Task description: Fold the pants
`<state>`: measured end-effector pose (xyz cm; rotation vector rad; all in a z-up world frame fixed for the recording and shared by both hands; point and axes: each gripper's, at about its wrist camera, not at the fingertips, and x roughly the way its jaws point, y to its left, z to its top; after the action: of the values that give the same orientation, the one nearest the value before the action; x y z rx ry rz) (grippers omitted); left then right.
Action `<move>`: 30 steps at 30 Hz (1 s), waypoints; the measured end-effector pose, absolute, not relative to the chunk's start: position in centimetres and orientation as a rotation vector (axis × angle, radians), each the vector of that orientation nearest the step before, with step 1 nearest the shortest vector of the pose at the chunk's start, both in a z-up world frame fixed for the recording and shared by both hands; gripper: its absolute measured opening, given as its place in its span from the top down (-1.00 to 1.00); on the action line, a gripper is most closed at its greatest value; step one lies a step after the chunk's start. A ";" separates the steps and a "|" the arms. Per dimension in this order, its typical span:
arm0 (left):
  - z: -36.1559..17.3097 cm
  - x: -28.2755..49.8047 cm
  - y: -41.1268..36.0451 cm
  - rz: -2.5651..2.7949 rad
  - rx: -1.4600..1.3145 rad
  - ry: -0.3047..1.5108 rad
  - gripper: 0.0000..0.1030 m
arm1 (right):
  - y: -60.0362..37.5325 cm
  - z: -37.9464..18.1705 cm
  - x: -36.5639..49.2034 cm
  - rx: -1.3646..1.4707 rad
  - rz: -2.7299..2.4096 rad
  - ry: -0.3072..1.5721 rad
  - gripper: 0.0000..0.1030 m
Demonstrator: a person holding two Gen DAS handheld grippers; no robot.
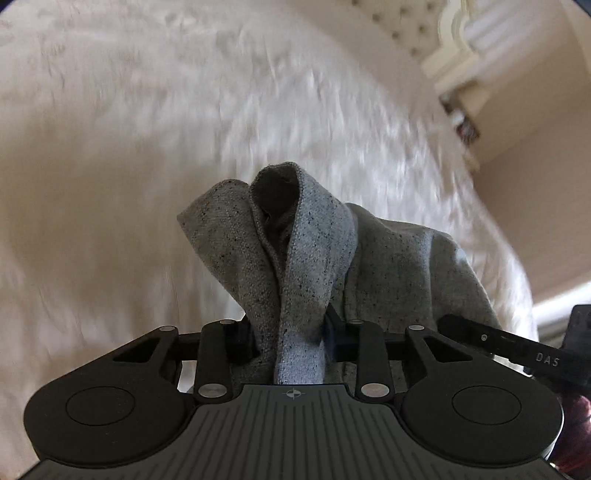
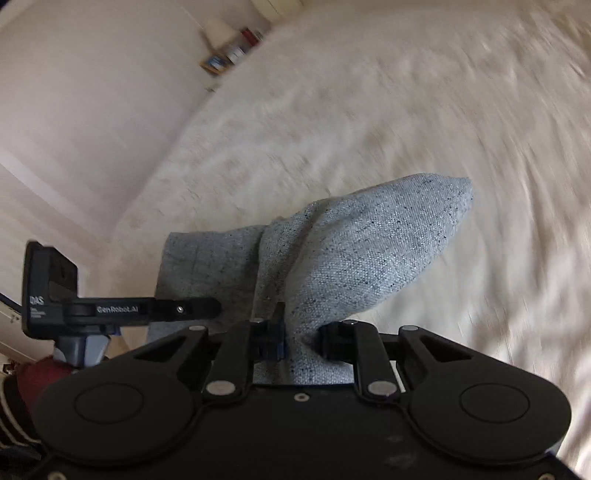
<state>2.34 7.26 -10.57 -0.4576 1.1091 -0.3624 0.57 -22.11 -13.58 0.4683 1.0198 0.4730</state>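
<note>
The left gripper (image 1: pixel 291 332) has its fingers drawn in narrow and pinched on a bunched fold of the grey speckled pants (image 1: pixel 306 254), with the cloth rising in a loose peak ahead of the fingers and draping away to the right. The right gripper (image 2: pixel 301 338) likewise grips the pants (image 2: pixel 354 251): its fingers are closed tight on a gathered edge, and a rounded flap of the fabric sticks out forward and to the right while another part hangs off to the left. In both views the pants are lifted clear of the white fluffy bedspread (image 1: pixel 110 184), which lies blurred underneath and fills most of each view. In the left wrist view the other gripper's black arm shows at the right edge, just beside the hanging cloth. Past the far edge of the bed stand a cream tufted headboard (image 1: pixel 391 26) and beige wall. In the right wrist view a small shelf with books (image 2: pixel 232 51) sits on the wall beyond the bed's far left corner, and a dark red sleeve (image 2: pixel 40 376) shows at the lower left.
</note>
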 end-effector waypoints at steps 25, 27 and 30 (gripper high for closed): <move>-12.6 14.1 3.2 -0.076 0.008 0.963 0.08 | -14.4 -17.5 17.5 0.107 0.233 0.963 0.45; -13.5 15.7 1.7 -0.095 0.027 0.966 0.08 | -13.2 -18.1 18.9 0.094 0.245 0.957 0.45; -15.3 16.5 0.8 -0.100 0.039 1.005 0.08 | -12.1 -19.6 20.9 0.089 0.240 0.983 0.45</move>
<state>16.49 0.76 -15.33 0.0390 1.0047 -0.0998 20.92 -12.15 -19.62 0.0889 0.9830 0.2402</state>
